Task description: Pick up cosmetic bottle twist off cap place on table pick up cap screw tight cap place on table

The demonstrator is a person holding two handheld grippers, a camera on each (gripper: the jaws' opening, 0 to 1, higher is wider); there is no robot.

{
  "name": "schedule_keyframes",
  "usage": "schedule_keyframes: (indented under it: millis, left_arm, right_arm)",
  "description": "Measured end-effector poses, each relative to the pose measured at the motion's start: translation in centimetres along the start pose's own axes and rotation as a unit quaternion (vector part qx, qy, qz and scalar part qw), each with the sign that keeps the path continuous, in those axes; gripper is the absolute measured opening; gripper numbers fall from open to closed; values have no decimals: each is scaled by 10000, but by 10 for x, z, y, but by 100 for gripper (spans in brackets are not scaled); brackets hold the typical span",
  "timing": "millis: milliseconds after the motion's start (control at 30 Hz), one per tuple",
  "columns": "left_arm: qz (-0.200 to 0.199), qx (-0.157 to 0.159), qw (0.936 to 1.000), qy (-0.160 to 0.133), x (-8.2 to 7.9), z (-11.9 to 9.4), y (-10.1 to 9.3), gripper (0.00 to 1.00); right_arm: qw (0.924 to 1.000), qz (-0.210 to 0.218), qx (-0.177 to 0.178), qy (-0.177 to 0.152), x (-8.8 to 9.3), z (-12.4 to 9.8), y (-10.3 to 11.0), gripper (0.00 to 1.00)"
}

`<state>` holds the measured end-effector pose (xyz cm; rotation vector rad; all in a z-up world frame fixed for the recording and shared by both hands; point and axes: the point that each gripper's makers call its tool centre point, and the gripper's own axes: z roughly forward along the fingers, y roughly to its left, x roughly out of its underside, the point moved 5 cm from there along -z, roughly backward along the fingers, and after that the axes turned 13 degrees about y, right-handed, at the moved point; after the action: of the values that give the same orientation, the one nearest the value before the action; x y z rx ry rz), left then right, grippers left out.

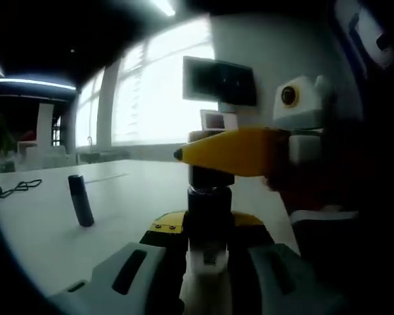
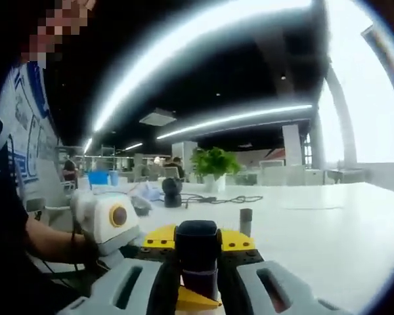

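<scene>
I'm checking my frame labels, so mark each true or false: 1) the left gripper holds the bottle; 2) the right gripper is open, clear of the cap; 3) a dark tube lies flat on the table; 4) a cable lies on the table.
1) True. The left gripper is shut on the bottle, which rises between its jaws.
2) False. The right gripper is shut on the black cap, which sits at the bottle's top.
3) False. The tube stands on the table, leaning slightly in the left gripper view.
4) True. A dark cable lies on the table, beyond the tube.
</scene>
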<state>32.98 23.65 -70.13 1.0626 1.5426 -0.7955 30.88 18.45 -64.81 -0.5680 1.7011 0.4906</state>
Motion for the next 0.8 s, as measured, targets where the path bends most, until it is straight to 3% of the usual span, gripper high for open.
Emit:
schedule_keyframes:
  millis: [100,267,800]
  left_arm:
    - [-18,9,10000,-1,0,0,0,13]
    - [-2,0,10000,-2,0,0,0,13]
    - [-25,10,10000,3,0,0,0,13]
  right_arm:
    - [9990,-161,-402,-62,-1,1,1,15]
    - [9976,-67,-684,-44,0,1,-8,16]
    - [9836,-540,-1720,80,-3,6,-8,16]
